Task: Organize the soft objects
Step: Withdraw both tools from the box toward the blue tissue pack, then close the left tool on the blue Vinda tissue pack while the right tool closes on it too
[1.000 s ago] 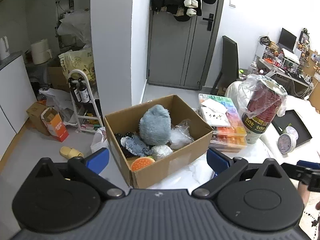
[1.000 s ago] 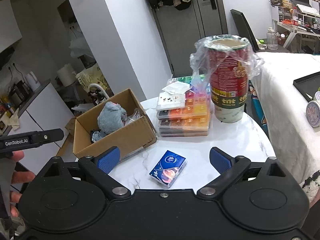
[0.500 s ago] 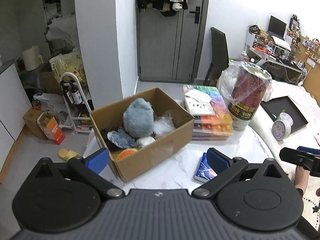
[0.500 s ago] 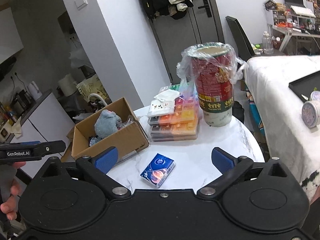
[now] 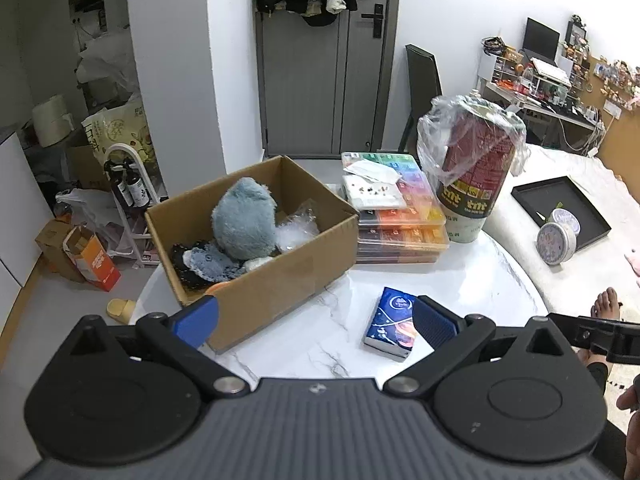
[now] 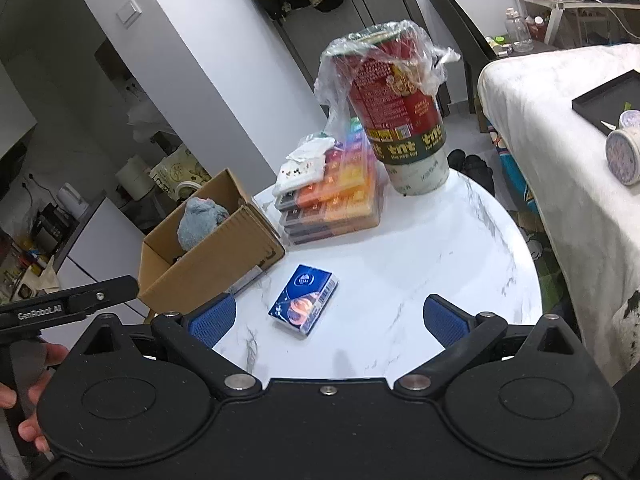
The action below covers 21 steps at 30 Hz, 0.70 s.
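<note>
Blue-padded and spread wide apart, both of our grippers hang over the near edge of the white marble table (image 6: 460, 248), and neither holds anything. The right gripper (image 6: 327, 317) has the one tissue pack (image 6: 304, 299) just ahead of its fingers, a little to the left of the middle of the gap. The left gripper (image 5: 314, 319) sees the same tissue pack (image 5: 391, 323) close beside its right finger (image 5: 434, 325), not between the two fingers. So we judge that the right gripper is the better placed one for a pick, though both are near.

The pack lies flat on the table. In the right wrist view its long axis runs from near-left to far-right, slanted against the line between the fingers, so we think a small turn of the wrist is needed to close across its short side.

Behind it and to the left stands one cardboard box (image 5: 280, 280), open on top, near the pack but not touching it. Inside we count one grey-blue plush toy (image 5: 244, 224), one crumpled clear bag (image 5: 298, 230), and some smaller soft pieces low in the box that we cannot count surely.

Farther back there is one stack of coloured plastic organizer cases (image 5: 400, 220), and to its right one tall red paper tub (image 5: 472, 176) with a plastic liner.
</note>
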Motion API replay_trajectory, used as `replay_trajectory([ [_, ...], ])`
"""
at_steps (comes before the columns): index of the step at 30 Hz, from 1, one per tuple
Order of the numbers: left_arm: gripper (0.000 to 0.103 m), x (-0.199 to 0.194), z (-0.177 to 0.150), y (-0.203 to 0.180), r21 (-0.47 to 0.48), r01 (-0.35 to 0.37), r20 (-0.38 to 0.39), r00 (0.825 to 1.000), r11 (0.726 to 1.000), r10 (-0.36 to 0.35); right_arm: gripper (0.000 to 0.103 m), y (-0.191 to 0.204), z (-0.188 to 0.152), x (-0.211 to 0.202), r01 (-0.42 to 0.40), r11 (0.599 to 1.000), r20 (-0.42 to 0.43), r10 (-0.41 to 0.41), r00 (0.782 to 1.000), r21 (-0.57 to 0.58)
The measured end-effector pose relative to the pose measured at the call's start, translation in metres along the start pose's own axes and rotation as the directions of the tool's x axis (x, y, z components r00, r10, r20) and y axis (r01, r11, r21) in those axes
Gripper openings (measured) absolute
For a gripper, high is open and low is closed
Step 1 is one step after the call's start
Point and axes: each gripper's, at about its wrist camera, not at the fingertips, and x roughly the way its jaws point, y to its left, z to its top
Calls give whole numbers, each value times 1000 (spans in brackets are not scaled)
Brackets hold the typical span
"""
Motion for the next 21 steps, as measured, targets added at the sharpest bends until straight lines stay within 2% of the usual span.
replay_trajectory([
  [9,101,33,-15,-17,22,6,-28,1000,1000,-5,100,-11,-13,13,0,1000,-23,1,1000,25],
  [21,100,74,-31,-35,32,26,-74,997,999,-23,101,-36,-24,29,24,993,-43,-19,999,117],
])
